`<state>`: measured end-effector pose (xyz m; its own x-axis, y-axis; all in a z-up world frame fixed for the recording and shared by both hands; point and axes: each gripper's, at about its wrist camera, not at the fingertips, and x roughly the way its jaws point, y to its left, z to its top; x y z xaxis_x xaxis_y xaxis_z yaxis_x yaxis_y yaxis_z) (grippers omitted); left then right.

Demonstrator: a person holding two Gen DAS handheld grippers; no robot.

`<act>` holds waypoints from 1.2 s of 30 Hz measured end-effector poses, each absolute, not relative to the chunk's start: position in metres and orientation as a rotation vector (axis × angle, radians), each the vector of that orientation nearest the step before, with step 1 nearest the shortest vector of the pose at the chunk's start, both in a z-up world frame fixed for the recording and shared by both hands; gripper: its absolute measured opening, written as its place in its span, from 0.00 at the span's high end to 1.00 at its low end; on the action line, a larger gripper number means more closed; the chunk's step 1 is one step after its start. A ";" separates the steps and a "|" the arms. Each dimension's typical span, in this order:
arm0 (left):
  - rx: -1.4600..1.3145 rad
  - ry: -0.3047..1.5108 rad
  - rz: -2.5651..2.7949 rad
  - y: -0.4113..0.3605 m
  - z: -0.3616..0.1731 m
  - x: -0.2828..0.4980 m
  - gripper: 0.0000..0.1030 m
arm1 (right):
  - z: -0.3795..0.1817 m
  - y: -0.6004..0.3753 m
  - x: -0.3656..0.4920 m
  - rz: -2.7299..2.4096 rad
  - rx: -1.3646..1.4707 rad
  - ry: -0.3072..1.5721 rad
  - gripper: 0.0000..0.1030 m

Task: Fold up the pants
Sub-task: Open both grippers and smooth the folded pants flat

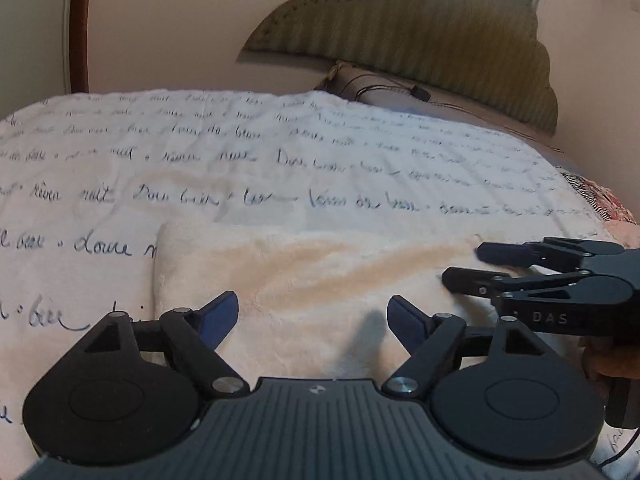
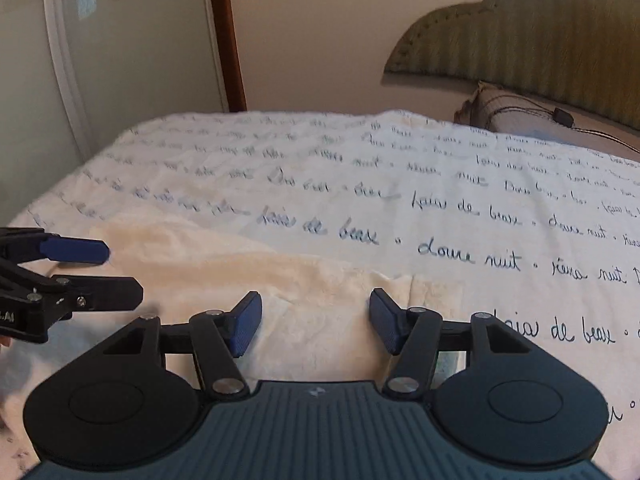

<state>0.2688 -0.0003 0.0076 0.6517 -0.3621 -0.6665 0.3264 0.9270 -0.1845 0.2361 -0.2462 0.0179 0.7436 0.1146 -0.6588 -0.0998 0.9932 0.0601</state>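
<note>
Your left gripper (image 1: 313, 318) hangs with jaws wide and nothing between them over the cream fleece pants (image 1: 312, 272); your right gripper (image 2: 316, 318) stands parted too, empty. Pants lie folded on the bedspread (image 2: 460, 208), toward its near edge.

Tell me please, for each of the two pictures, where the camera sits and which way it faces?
Left wrist view: sits on the left gripper, facing down across cream fleece pants toward a scalloped headboard; the right gripper enters at right.
Right wrist view: sits on the right gripper, facing the same pants and a wardrobe door; the left gripper enters at left.
Shared: pants, script-printed bedspread, headboard, both grippers open.
</note>
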 end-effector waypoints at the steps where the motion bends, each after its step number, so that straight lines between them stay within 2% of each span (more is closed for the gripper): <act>1: -0.042 0.760 -0.392 -0.001 0.004 0.268 0.18 | 0.011 -0.246 0.234 0.118 0.003 0.713 0.43; 6: 0.130 0.622 -0.319 -0.010 0.021 0.225 0.16 | 0.025 -0.238 0.207 0.060 -0.018 0.673 0.42; 8: 0.144 0.575 -0.279 -0.007 0.027 0.195 0.09 | 0.038 -0.229 0.178 0.100 -0.022 0.616 0.42; 14: 0.141 0.625 -0.184 -0.013 0.019 0.146 0.07 | 0.031 -0.200 0.112 0.138 -0.070 0.632 0.42; 17: 0.207 0.631 -0.119 -0.019 0.001 0.143 0.00 | 0.012 -0.194 0.108 0.110 -0.101 0.639 0.40; 36: 0.163 0.627 -0.090 -0.010 0.002 0.137 0.00 | -0.001 -0.188 0.087 0.067 -0.054 0.581 0.31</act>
